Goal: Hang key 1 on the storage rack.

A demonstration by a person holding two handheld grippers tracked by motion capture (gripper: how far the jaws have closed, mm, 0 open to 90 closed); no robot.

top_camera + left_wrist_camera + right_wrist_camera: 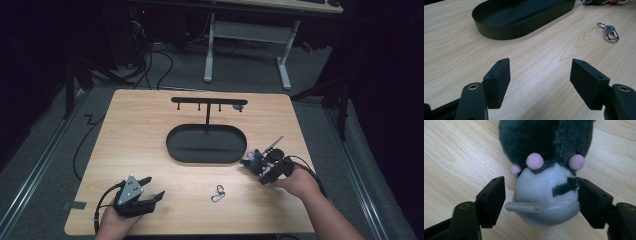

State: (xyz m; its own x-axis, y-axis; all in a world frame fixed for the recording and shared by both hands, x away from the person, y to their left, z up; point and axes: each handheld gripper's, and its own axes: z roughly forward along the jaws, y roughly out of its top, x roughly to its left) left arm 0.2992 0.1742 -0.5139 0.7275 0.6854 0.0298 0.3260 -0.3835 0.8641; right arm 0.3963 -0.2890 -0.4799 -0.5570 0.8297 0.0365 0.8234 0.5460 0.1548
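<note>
A wooden table (150, 130) seen from above. The right gripper (541, 195), at the table's right side, has its jaws spread around a grey and white plush toy (546, 170) with pink pompoms; the right pad touches the toy, the left pad stands just clear, so it is not clamped. The left gripper (152, 189), near the left front edge, is released and empty. A silver carabiner clip (218, 193) lies between them. Farther back stands a black oval tray (206, 145) with a hook stand (207, 102).

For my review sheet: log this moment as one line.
right gripper: open around plush toy | left gripper: open, idle | key clip: on table | tray: empty
</note>
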